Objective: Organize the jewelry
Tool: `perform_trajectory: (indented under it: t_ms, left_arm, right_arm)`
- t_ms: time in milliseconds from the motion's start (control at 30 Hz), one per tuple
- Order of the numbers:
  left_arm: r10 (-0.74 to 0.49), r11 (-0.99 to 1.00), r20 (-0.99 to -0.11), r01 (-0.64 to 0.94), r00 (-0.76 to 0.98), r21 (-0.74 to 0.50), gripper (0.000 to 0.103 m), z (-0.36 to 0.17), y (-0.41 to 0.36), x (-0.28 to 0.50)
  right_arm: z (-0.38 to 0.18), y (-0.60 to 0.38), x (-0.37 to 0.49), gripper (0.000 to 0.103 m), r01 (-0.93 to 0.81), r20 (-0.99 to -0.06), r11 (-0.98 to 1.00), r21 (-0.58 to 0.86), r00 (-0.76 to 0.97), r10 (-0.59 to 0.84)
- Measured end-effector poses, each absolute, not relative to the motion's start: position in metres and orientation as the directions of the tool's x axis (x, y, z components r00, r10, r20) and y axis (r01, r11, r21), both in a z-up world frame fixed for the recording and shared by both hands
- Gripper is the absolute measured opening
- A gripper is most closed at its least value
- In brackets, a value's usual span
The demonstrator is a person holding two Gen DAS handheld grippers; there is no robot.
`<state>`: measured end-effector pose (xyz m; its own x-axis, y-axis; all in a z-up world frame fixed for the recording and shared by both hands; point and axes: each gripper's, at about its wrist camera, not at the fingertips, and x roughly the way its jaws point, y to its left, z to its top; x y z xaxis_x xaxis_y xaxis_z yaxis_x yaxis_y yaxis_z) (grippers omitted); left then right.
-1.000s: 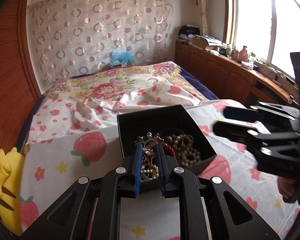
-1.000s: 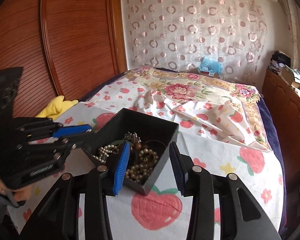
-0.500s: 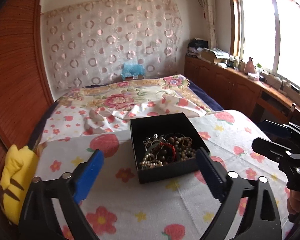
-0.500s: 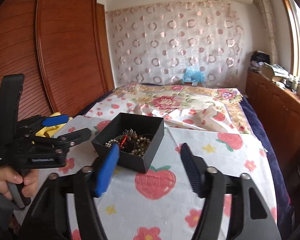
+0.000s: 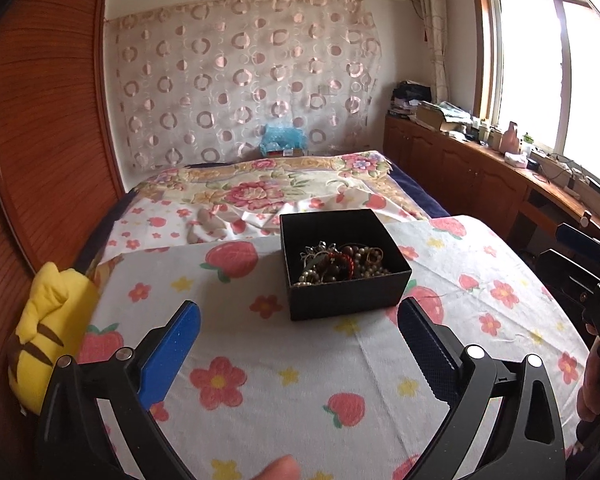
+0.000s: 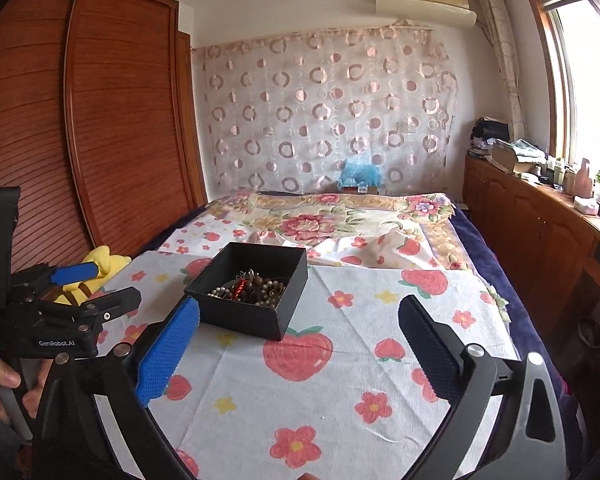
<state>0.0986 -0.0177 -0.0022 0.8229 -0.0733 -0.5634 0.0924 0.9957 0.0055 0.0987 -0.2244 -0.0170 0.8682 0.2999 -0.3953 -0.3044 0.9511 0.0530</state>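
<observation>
Here the black box (image 5: 346,264) of tangled jewelry (image 5: 342,262) sits near the middle of the strawberry-print tabletop (image 5: 300,380). The left gripper (image 5: 300,344) and right gripper (image 6: 300,344) have just been opening. Both gape wide with nothing between their jaws.

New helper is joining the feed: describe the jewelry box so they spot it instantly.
On the strawberry-and-flower cloth spread over the near end of the bed sits one open black box. It is lidless, square-sided and heaped with tangled bead strands, the only dark container on the cloth.

One black box (image 5: 346,276) on the bed (image 5: 260,360). One jewelry heap (image 5: 342,262) inside (pieces tangled, uncountable). Two tongs: left (image 5: 298,338), right (image 6: 298,334). One yellow plush (image 5: 48,328).
</observation>
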Motion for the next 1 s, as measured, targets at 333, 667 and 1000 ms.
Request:
perform_trajectory:
  t_ms: [333,667,1000]
  left_arm:
    - [-0.068,0.996,-0.547,0.089,0.835,0.012,0.095,-0.001,-0.018,0.09]
    - [-0.073,0.996,-0.538,0.09,0.84,0.005,0.095,0.004,-0.02,0.089]
    - [-0.076,0.996,-0.538,0.093,0.839,0.003,0.095,0.005,-0.022,0.088]
  right_arm:
    - [-0.021,-0.227,0.098,0.1,-0.299,-0.401,0.952,0.058,0.867,0.297]
    - [-0.021,-0.229,0.097,0.1,-0.287,-0.399,0.956,0.056,0.871,0.285]
    - [-0.022,-0.229,0.097,0.1,-0.287,-0.4,0.956,0.056,0.871,0.285]
